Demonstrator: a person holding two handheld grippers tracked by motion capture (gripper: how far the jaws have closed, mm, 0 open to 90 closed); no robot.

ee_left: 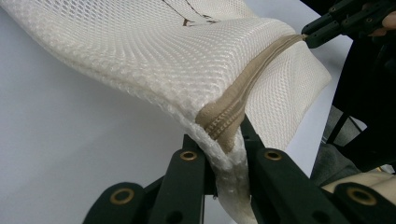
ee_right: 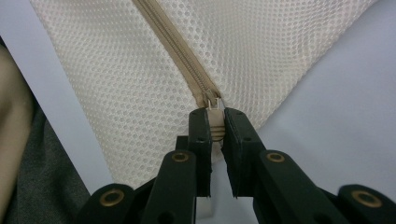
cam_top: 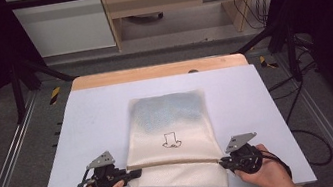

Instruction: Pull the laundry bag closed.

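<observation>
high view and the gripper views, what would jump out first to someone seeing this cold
A cream mesh bag lies flat in the middle of the pale table, something bluish showing through its far half. The left gripper pinches the bag's edge at one end of the tan zipper. The right gripper clamps the zipper pull at the other end.

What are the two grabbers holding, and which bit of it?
Both hold the mesh bag. The left gripper pinches the bag's edge at the zipper's end. The right gripper pinches the zipper pull at the other end.
</observation>
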